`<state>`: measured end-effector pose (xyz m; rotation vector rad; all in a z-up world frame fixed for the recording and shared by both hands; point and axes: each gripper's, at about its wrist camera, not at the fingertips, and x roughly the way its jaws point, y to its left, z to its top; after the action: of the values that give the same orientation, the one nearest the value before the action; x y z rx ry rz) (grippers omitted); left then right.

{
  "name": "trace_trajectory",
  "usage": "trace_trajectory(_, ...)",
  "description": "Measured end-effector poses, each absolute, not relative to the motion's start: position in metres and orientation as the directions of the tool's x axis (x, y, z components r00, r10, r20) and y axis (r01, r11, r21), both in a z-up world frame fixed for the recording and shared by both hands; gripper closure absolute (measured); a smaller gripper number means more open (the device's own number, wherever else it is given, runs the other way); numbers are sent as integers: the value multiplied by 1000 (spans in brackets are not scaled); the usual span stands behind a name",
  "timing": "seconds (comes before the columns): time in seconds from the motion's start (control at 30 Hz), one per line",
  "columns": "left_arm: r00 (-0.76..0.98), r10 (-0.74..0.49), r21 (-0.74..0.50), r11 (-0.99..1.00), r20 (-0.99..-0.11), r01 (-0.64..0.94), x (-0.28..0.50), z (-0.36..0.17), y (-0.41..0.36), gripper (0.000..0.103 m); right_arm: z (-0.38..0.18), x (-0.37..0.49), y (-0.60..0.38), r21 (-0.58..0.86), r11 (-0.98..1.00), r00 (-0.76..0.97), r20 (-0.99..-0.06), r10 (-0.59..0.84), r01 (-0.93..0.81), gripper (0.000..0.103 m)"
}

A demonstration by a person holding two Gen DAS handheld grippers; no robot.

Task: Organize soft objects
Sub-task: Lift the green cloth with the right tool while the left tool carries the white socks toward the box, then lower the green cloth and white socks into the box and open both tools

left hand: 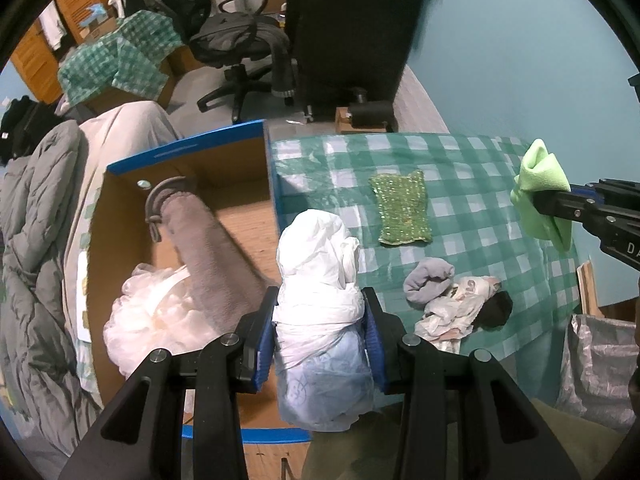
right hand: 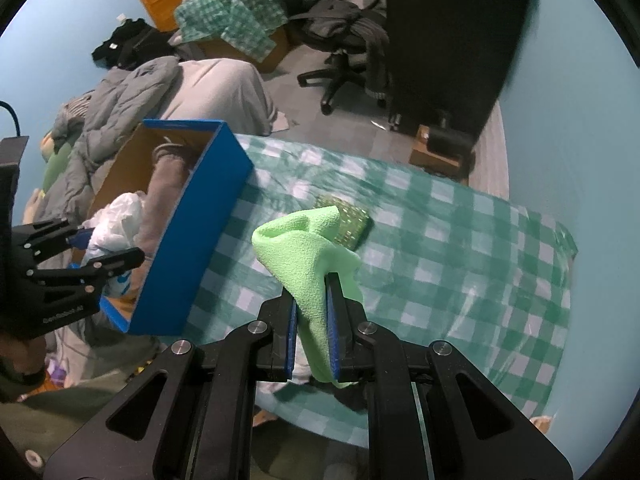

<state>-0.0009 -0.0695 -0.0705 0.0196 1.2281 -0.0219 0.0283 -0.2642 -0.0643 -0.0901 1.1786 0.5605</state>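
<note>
My left gripper (left hand: 319, 320) is shut on a white plastic bag bundle (left hand: 320, 280) and holds it over the near right edge of the blue cardboard box (left hand: 184, 152). The box holds a grey towel (left hand: 200, 236) and a white mesh pouf (left hand: 152, 320). My right gripper (right hand: 312, 312) is shut on a light green cloth (right hand: 304, 248) above the checked table; it also shows in the left wrist view (left hand: 540, 196). A green sparkly cloth (left hand: 402, 208), a grey sock (left hand: 430, 280), a patterned cloth (left hand: 456, 312) and a dark sock (left hand: 496, 308) lie on the table.
The green checked tablecloth (left hand: 480, 160) covers the table. The box (right hand: 192, 216) stands at its left edge. A bed with a grey duvet (left hand: 32, 240) lies left. An office chair (left hand: 240, 48) and a black cabinet (left hand: 352, 20) stand behind. A lined bin (left hand: 600, 368) sits at the right.
</note>
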Motion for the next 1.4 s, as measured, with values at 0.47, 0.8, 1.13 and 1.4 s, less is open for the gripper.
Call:
trace_trajectory(0.47,338,40,10,996,-940,-89,-20,-66,-29,63,-53,27,-203,246,775,218,-871,441,-581,91)
trace_trajectory(0.8,318,63,11,987,-946,-162,-33,-70,2,63,-54,28,-161,242,722,188,-868,460,-648,91)
trace_trajectory(1.13,306,72,4,976,-949,-217,-39,-78,31,63,-54,27,-119,264,673,146,-860,488,-691,91)
trace_trajectory(1.4,308,88,14,971,-947,-237,-39,-82,53,63,-58,23,-84,280,632,105,-860,500,-722,91)
